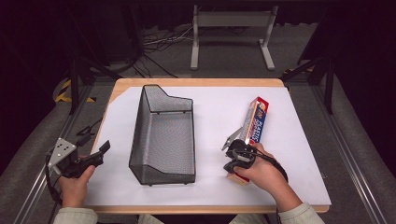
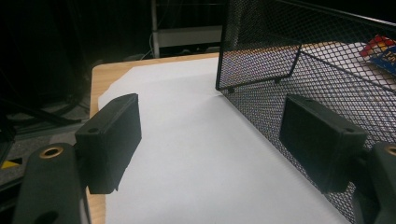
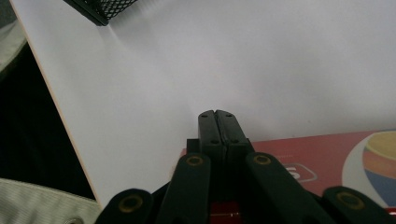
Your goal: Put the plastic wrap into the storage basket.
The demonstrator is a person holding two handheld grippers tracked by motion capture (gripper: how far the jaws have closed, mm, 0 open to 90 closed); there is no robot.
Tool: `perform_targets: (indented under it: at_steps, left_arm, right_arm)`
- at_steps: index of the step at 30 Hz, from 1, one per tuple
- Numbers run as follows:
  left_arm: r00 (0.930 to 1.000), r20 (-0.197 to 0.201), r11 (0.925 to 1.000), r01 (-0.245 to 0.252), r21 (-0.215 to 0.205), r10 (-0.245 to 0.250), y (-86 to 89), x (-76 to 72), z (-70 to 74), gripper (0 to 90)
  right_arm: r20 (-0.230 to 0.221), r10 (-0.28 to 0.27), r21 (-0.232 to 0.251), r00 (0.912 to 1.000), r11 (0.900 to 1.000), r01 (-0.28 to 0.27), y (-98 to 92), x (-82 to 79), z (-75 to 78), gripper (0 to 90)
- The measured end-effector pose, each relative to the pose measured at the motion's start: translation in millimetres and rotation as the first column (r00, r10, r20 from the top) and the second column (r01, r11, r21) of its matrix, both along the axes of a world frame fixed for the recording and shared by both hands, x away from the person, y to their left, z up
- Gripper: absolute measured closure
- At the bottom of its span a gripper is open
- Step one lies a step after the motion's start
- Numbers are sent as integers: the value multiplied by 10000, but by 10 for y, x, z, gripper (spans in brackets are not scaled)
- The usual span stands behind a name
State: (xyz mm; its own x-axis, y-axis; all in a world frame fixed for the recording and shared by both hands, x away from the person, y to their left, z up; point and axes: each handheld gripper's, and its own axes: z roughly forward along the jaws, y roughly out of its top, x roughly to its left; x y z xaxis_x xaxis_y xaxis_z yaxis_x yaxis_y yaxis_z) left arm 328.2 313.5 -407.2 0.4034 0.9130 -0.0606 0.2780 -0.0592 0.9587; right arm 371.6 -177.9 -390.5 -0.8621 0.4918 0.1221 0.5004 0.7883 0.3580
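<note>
A long plastic-wrap box [image 1: 254, 123] in red, white and blue lies on the white sheet [image 1: 215, 116] at the right, running from near to far. My right gripper [image 1: 229, 161] rests over the box's near end, pointing left toward the basket. Its jaws are pressed together with nothing between them [image 3: 216, 114], and the red box [image 3: 327, 158] lies just under and beside them. My left gripper [image 1: 100, 156] hovers at the table's left edge. It is open [image 2: 210, 116] and empty, aimed along the left wall of the black mesh basket [image 2: 289, 56].
The empty black mesh basket [image 1: 140, 130] stands in the middle of the sheet, its near corner [image 3: 105, 7] beyond the right gripper. The box's far end [image 2: 380, 51] shows through the mesh. A wooden table edge [image 1: 196, 82] borders the sheet. A metal stand [image 1: 231, 21] is behind the table.
</note>
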Motion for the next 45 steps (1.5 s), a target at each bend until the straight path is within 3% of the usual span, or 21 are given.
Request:
perform_targets:
  at_steps: [2,6,10,15,21,27,31,41,45]
  left_arm:
    - [10000,-14,10000,32,-5,-32,-2,9,0,217]
    - [10000,37,10000,54,-36,-54,-3,14,9,217]
    - [10000,35,9999,34,-141,-34,13,17,10,217]
    - [10000,39,9997,-6,-236,7,35,22,4,217]
    - [10000,63,9995,-21,-302,23,40,25,7,217]
    - [10000,70,9994,-36,-348,39,45,35,8,217]
    - [10000,56,9991,-46,-413,48,53,48,5,217]
    - [9999,98,9989,-69,-465,74,48,69,10,218]
    - [9999,101,9990,-66,-448,71,50,78,15,218]
  right_arm:
    - [-122,-66,217,9999,9997,68,-30,-4,-12,900]
    - [-171,-63,-189,9998,9998,60,-44,-26,-11,900]
    - [-499,-140,-364,9987,9993,122,-110,-41,-4,900]
    - [-1041,-434,-731,9936,9967,359,-291,-66,5,900]
    - [-1241,-813,-1328,9889,9890,646,-474,-104,10,900]
    - [-1338,-1371,-1344,9815,9837,1191,-702,-122,33,900]
    - [-1411,-1899,-1340,9716,9761,1713,-933,-153,52,900]
    - [-1333,-2779,-1461,9513,9549,2584,-1261,-189,74,900]
    - [-1256,-3290,-1743,9360,9361,3056,-1409,-198,90,900]
